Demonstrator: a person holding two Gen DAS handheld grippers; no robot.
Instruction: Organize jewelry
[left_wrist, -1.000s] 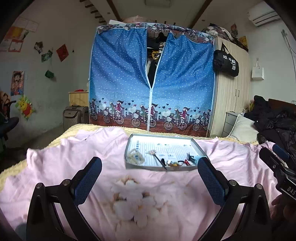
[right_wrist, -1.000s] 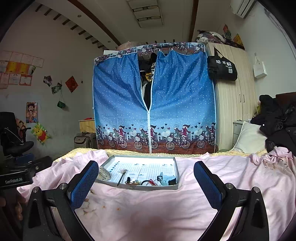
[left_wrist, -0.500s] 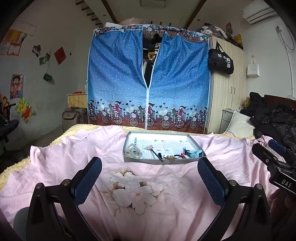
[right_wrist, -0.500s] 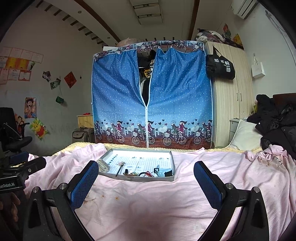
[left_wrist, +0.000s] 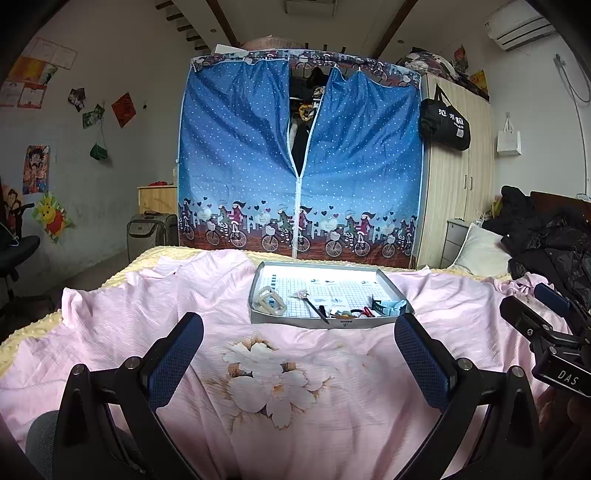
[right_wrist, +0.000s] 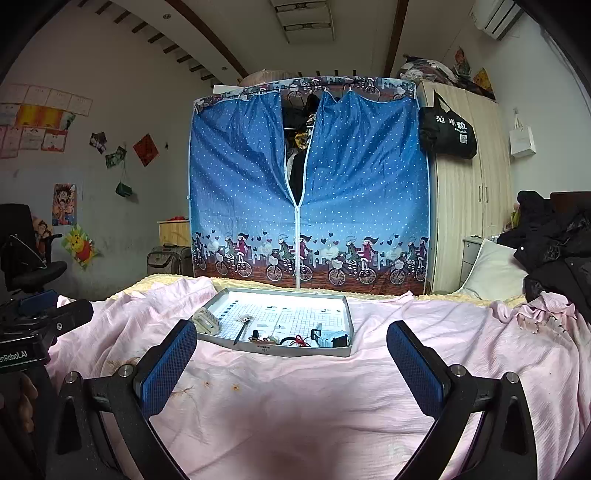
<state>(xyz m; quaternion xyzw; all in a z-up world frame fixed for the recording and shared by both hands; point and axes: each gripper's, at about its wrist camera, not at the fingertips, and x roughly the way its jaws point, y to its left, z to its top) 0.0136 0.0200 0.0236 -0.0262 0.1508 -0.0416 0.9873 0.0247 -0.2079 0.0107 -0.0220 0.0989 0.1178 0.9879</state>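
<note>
On a pink floral bedsheet (left_wrist: 295, 387) before a blue zip wardrobe (right_wrist: 306, 184), a shallow grey tray (left_wrist: 391, 283) holds small jewelry pieces (left_wrist: 354, 313); left gripper (left_wrist: 299, 363) and right gripper (right_wrist: 291, 363) hover wide open, empty, well short.

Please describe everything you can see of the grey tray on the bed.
The tray is shallow and rectangular, with low grey walls and a white floor printed with a grid. It looks like metal or card; I cannot tell which. It lies flat on the pink bedsheet, ahead of both open grippers, untouched by them. Small items lie along its near edge, including a pale hair claw at the near left corner.
</note>
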